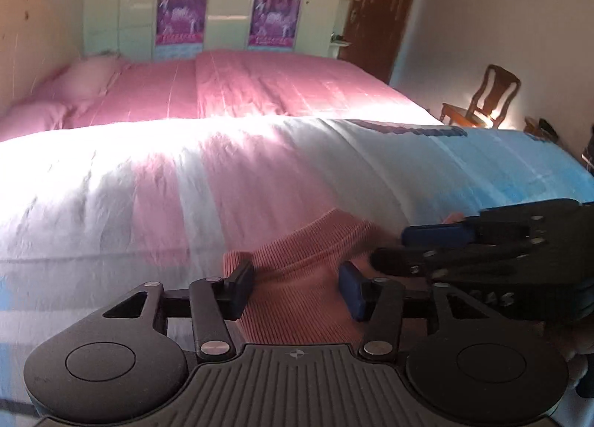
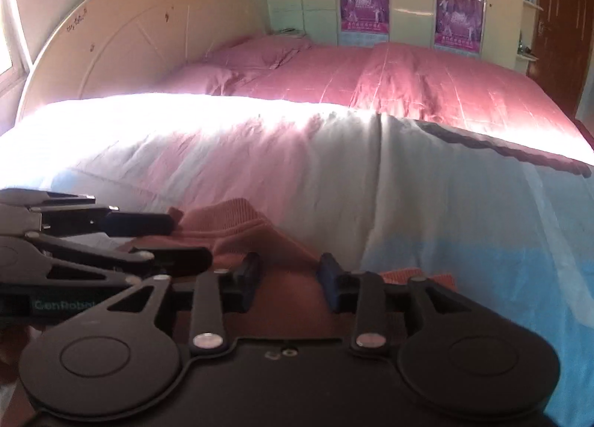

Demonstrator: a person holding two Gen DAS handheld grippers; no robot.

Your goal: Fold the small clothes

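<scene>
Left wrist: left gripper [image 1: 297, 289] fingers spread, pink garment [image 1: 308, 263] between them, pads not pressing; right gripper [image 1: 386, 247] to the right, over the garment's edge. Right wrist: right gripper [image 2: 287, 282] fingers spread above garment [image 2: 237, 230] on bed [image 2: 408, 186].

A small salmon-pink ribbed knit garment [image 1: 300, 278] lies on the bed's pale pink, white and blue striped cover [image 1: 185, 197], close to the near edge. It looks partly folded: a thick ribbed band, like a hem or collar, curves across its far side, and one layer lies over another there [image 2: 230, 226]. The knit runs in fine vertical ribs. A flat corner of the same fabric shows off to one side [image 2: 408, 275]. The cloth looks soft and slightly rumpled.
</scene>
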